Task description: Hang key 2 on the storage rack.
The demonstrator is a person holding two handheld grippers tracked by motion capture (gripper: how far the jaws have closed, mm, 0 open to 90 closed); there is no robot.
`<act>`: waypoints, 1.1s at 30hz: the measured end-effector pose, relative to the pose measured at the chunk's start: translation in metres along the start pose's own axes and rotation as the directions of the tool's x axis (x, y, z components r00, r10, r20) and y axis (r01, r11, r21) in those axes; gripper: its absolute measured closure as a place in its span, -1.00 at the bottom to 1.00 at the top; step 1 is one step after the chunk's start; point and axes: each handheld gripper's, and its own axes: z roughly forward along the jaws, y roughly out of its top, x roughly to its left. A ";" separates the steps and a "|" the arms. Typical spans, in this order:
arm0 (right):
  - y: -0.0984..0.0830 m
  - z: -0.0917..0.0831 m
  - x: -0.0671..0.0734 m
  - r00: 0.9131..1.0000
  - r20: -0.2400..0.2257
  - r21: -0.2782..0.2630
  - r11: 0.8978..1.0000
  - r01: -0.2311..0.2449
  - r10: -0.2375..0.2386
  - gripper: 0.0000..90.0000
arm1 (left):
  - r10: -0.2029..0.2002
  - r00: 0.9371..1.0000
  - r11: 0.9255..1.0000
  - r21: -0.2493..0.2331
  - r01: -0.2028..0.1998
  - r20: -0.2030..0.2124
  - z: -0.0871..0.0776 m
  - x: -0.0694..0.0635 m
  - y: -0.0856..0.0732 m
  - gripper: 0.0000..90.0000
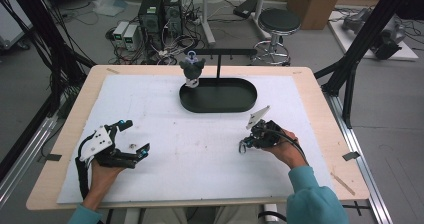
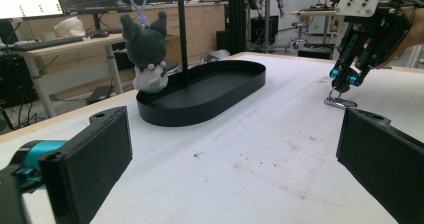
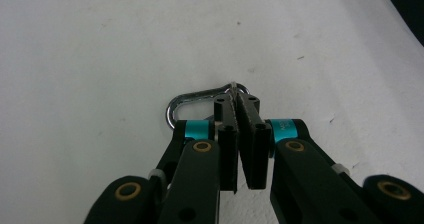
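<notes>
A small silver carabiner lies on the white mat, right of the middle. My right gripper points down at it, and its jaws are shut on the clip's far end. From the left gripper view the same gripper stands over the carabiner. In the high view my right gripper sits at the right. My left gripper rests at the front left, jaws wide open with nothing between its pads. A dark grey plush toy with a purple clip sits on the black tray's rim.
The oval black tray lies at the back centre of the mat, and a black T-shaped hanging stand rises from it. In the left gripper view the plush leans at the tray's left end. The wooden table edge borders the mat.
</notes>
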 end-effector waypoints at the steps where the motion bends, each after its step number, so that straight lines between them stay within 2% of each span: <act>1: 0.000 0.000 0.000 1.000 0.001 0.000 1.000 -0.001 0.001 0.95 | 0.000 1.000 1.000 -0.001 0.000 0.000 0.000 0.000 0.000 -0.96; 7: 0.000 0.000 -0.001 0.999 -0.004 -0.006 0.999 -0.048 0.047 0.97 | 0.000 1.000 1.000 0.001 0.000 0.001 0.000 0.000 0.000 -0.96; 10: 0.000 -0.002 -0.001 0.999 0.003 -0.013 0.999 -0.050 0.050 0.98 | -0.004 1.000 1.000 -0.002 0.004 -0.001 -0.001 0.000 0.000 -0.96; 17: 0.004 -0.014 -0.002 0.997 0.000 -0.093 0.993 -0.076 0.076 0.98 | -0.008 1.000 1.000 -0.008 0.008 -0.002 -0.001 -0.002 0.000 -0.96; 21: 0.013 -0.026 -0.003 0.997 -0.004 -0.130 0.989 -0.074 0.074 0.98 | -0.011 1.000 1.000 -0.006 0.011 -0.006 -0.002 -0.002 -0.001 -0.96; 33: 0.041 -0.052 -0.016 0.995 0.067 -0.233 0.971 -0.054 0.072 0.98 | -0.021 1.000 1.000 -0.019 0.021 -0.016 -0.006 -0.003 -0.002 -0.96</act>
